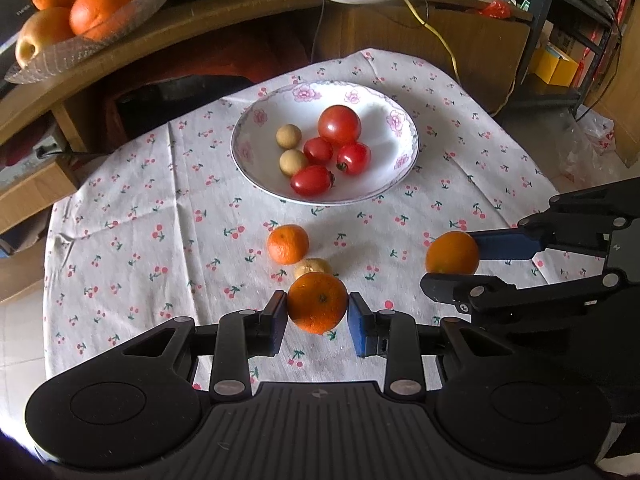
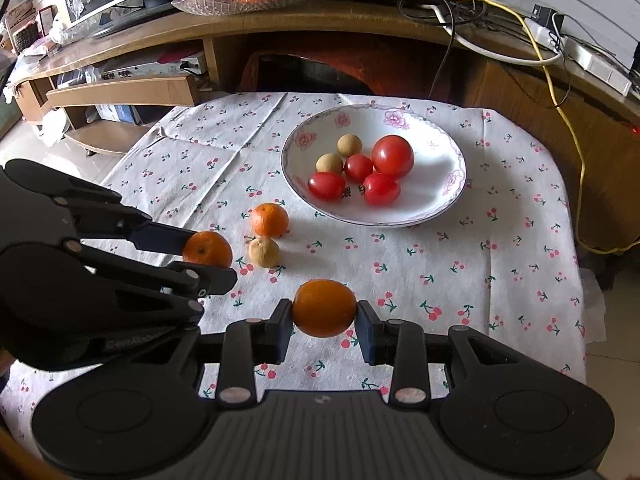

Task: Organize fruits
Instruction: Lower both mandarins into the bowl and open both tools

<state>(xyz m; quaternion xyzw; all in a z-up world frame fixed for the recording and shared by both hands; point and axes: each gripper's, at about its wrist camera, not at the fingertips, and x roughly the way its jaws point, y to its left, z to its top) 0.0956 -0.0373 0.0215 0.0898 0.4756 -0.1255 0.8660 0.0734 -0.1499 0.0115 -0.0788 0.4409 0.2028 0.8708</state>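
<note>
With tomatoes and longans plated (image 1: 404, 178), I grip a mandarin in my left gripper (image 1: 318, 312) and another in my right gripper (image 2: 324, 314); one mandarin (image 1: 288, 244) and a longan (image 1: 313, 268) wait.

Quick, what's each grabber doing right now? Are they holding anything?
Left gripper: closed on a mandarin orange.
Right gripper: closed on another mandarin orange.

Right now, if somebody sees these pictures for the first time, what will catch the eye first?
Probably the two grippers, each clamped on an orange: the left gripper holds the left orange and the right gripper holds the right orange, both near the front of the cherry-print cloth. Behind them the white bowl holds red tomatoes and two small tan fruits.
</note>
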